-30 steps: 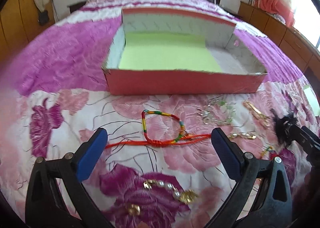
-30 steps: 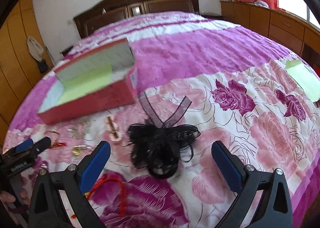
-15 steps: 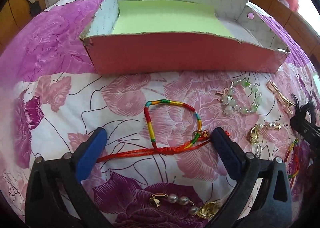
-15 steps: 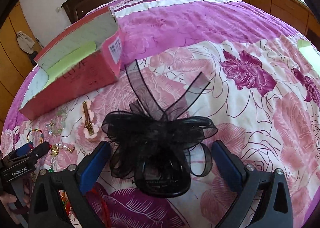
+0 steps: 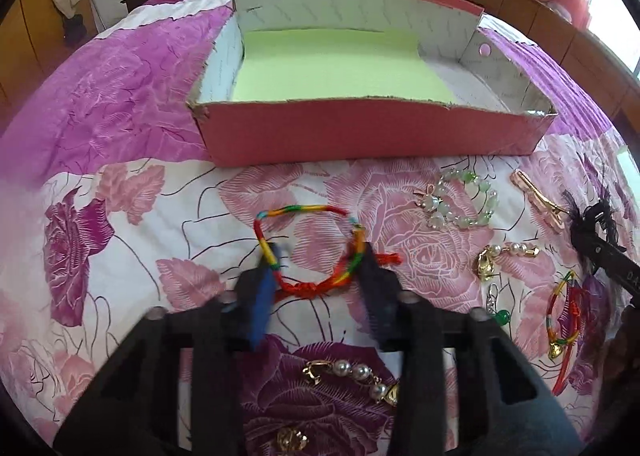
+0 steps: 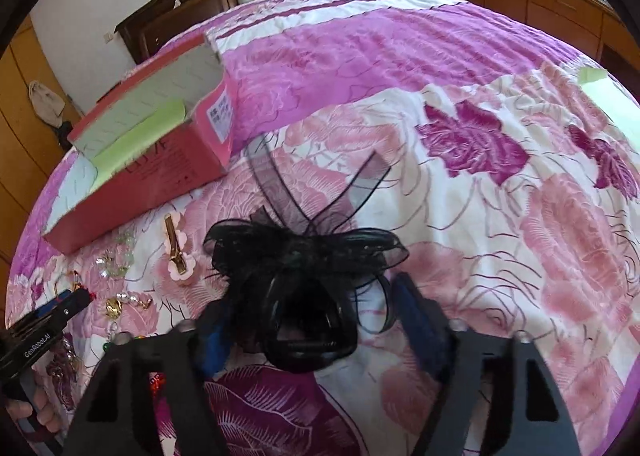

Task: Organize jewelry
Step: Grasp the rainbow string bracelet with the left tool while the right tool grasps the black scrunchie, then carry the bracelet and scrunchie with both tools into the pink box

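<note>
Your left gripper (image 5: 316,256) jaws half-spread, straddling rainbow cord bracelet (image 5: 308,244) on bed; right gripper (image 6: 312,316) jaws half-spread around black organza hair bow (image 6: 304,256); red box (image 5: 372,135) straight ahead of left.

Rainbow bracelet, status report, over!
Left gripper jaws closing around rainbow bracelet. Right gripper jaws around black hair bow. Red box ahead, nothing in it, path clear.

Each gripper (image 5: 316,276) (image 6: 310,320) has black plastic arms, blue fingertip pads (image 5: 262,302), and silver screws.
</note>
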Tool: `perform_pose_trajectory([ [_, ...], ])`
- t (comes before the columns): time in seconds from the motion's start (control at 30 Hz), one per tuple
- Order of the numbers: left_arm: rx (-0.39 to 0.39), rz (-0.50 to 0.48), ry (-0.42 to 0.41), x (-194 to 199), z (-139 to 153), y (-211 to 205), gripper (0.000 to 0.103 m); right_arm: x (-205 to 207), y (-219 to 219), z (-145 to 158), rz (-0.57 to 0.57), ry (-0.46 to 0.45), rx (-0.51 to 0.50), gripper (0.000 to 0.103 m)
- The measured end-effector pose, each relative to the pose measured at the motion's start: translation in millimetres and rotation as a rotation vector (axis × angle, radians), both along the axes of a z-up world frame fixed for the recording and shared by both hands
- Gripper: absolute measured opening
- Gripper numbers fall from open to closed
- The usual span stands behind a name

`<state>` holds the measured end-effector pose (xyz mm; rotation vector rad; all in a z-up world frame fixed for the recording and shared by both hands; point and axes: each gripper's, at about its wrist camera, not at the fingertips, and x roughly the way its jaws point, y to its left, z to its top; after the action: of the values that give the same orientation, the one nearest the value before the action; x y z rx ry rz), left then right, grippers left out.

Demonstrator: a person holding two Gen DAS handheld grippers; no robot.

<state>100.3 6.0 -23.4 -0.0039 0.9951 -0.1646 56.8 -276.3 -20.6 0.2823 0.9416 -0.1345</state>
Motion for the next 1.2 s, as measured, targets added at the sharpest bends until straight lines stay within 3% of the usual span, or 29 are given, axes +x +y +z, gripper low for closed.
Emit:
perform_pose_trajectory([
  [0.07,-0.012,0.002,-0.006,-1.5,-0.3,3.5,0.012,-1.8,-4.2,1.5,-0.018,-0.005,0.009,0.051],
  [0.17,-0.037,0.005,-0.018,-8.9,3.8,6.4,0.004,-5.6,-8.3,4.4,-0.031,-0.018,0.026,0.037],
  [0.23,-0.049,0.002,-0.023,-8.8,8.5,17.1,0.0,-7.7,-10.4,6.9,-0.034,-0.03,0.035,0.037],
  [0.57,-0.097,-0.028,-0.114,-40.7,48.0,22.5,0.0,-25.3,-3.5,33.7,0.001,-0.111,0.014,0.037],
  [0.87,-0.115,-0.052,-0.211,-24.8,76.2,22.9,0.0,-28.1,18.2,68.4,0.095,-0.206,-0.031,0.037],
  [1.2,-0.091,-0.059,-0.289,4.7,95.8,17.1,0.0,6.6,54.0,103.1,0.211,-0.283,-0.07,0.037],
])
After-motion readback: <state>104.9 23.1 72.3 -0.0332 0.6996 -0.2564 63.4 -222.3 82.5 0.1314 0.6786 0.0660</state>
